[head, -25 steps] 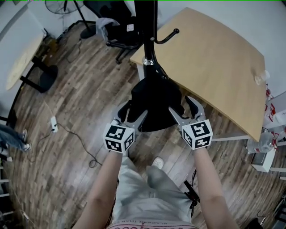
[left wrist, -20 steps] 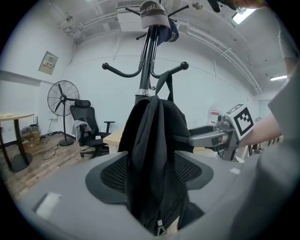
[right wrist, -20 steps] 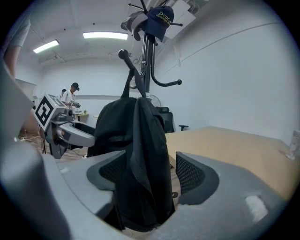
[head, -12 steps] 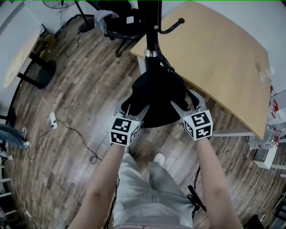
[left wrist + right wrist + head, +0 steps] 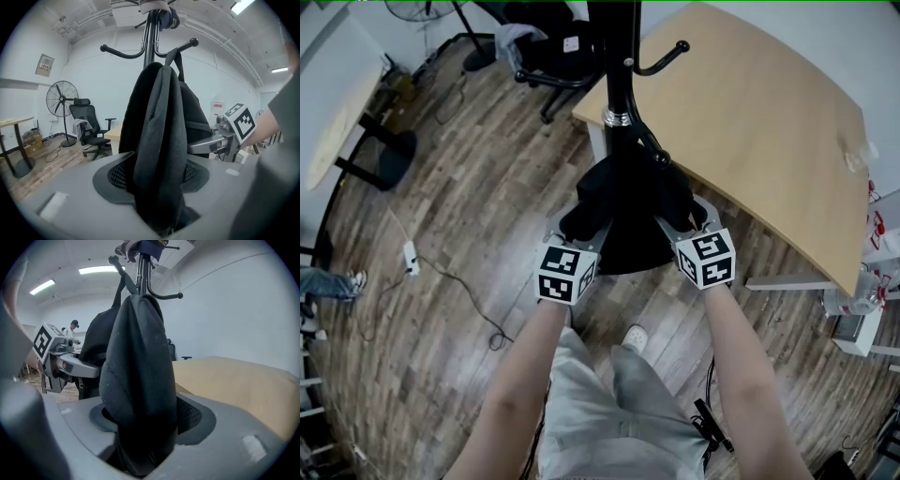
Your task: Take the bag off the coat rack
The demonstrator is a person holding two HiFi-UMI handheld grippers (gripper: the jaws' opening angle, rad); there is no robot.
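Closest to you, your left tongs (image 5: 579,225) have just been closing and now pinch a dark fold on the left side of the bag (image 5: 628,202). In the left gripper view the cloth fills the gap from pad to pad. Your right tongs (image 5: 682,211) have also just been closing, though they stand wider. A thick fold of the bag's right side sits between them and seems to touch both pads, so that grip looks the looser of the two.

The bag hangs between your two hands, against the pole of the coat rack (image 5: 614,56) and above the floor (image 5: 469,206). Its strap (image 5: 177,61) runs up to a hook (image 5: 185,46) near the top of the rack and appears to be looped over it, so the bag is not off yet.

By my reading, you are at the grasping step, with the lift yet to come. Firm up the right side first. Then the bag has to rise until the strap slackens and clears the upturned tip of the hook, and only after that come toward you. Pulling straight back would likely drag the rack.

Beyond the rack, the wooden surface (image 5: 750,122) sits to the right and an office chair (image 5: 548,56) to the left. Neither looks to be in your way.
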